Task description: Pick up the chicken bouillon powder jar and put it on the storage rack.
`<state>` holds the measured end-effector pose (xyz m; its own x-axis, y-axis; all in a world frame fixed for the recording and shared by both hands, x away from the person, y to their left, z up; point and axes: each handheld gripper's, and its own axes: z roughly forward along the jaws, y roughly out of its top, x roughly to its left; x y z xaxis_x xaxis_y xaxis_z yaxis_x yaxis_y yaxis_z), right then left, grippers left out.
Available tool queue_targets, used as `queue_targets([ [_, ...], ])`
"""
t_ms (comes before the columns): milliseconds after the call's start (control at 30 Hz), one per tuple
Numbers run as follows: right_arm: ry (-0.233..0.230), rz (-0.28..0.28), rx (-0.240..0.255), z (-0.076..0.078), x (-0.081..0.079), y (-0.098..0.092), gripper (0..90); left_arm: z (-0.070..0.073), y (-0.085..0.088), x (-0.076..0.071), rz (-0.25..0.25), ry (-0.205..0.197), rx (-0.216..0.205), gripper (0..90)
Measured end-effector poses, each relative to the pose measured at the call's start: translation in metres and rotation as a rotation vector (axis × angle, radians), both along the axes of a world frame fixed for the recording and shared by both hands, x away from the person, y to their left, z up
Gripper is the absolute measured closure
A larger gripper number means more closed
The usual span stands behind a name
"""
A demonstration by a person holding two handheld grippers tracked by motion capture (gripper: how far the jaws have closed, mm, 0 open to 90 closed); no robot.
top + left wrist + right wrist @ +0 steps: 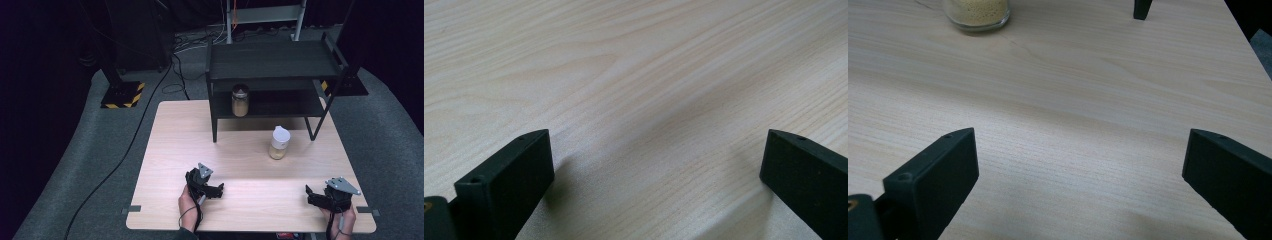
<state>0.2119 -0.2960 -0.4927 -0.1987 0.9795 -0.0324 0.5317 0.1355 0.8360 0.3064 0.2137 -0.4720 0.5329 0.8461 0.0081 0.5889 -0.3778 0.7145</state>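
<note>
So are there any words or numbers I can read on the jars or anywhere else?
No words or numbers can be read anywhere.
Jar with the white lid on the table: no label shows.
Jar with the dark lid on the shelf: no label shows.
Yellow and black stripes on the stand base on the floor: a warning pattern, no letters.

Left gripper (220,189): black body, grey three-cornered plate on top, black cable trailing back past the wrist; jaws are flat matte-black blocks, each with a small round hole near the tip (clearest in the left gripper view). Right gripper (308,192): same black build, larger-looking grey plate with small dark holes; black cable loops below the hand; a small brass-coloured fitting sits at the jaw base.
</note>
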Motion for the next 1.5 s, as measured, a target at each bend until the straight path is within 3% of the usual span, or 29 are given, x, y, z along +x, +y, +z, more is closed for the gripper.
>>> queue_targets([
  [333,0.019,-0.012,0.008,0.002,0.003,0.0,0.4,0.0,0.0,0.0,-0.001,0.002,0.001,0.1],
  [400,0.031,-0.031,0.032,0.004,0.004,-0.001,0.5,0.0,0.0,0.0,0.0,0.002,-0.001,0.1],
  [433,0.02,-0.043,0.068,0.003,0.003,0.0,0.5,0.0,0.0,0.0,0.0,0.002,0.0,0.0],
  [467,0.009,-0.047,0.073,0.004,0.003,0.002,0.4,0.0,0.0,0.0,-0.001,0.002,-0.001,0.0],
  [667,-0.047,-0.036,0.066,0.01,0.011,0.03,0.0,0.0,0.001,0.001,-0.007,0.003,0.001,0.1],
  [833,-0.089,-0.002,0.084,0.013,0.024,0.043,0.0,0.0,0.001,0.001,-0.01,0.003,0.0,0.1],
  [900,-0.129,0.012,0.116,0.012,0.035,0.049,0.0,0.0,0.001,0.001,-0.018,0.001,0.002,0.1],
  [1033,-0.164,0.027,0.133,0.014,0.053,0.06,0.0,0.001,0.001,0.001,-0.021,0.002,0.003,0.1],
  [1100,-0.166,0.029,0.135,0.015,0.059,0.063,0.0,0.001,0.001,0.001,-0.021,0.002,0.002,0.1],
  [1133,-0.169,0.031,0.129,0.016,0.07,0.071,0.0,0.001,0.001,0.001,-0.022,0.002,0.002,0.1],
  [1167,-0.169,0.031,0.129,0.016,0.07,0.071,0.0,0.001,0.001,0.001,-0.022,0.002,0.002,0.1],
  [1200,-0.163,0.038,0.128,0.016,0.082,0.076,0.0,0.001,0.001,0.001,-0.022,0.002,0.002,0.1],
  [1267,-0.164,0.041,0.127,0.016,0.091,0.081,0.0,0.001,0.002,0.001,-0.023,0.002,0.003,0.1],
  [1500,-0.168,0.014,0.155,0.008,0.109,0.094,0.0,0.001,0.002,0.002,-0.027,0.002,0.004,0.1],
])
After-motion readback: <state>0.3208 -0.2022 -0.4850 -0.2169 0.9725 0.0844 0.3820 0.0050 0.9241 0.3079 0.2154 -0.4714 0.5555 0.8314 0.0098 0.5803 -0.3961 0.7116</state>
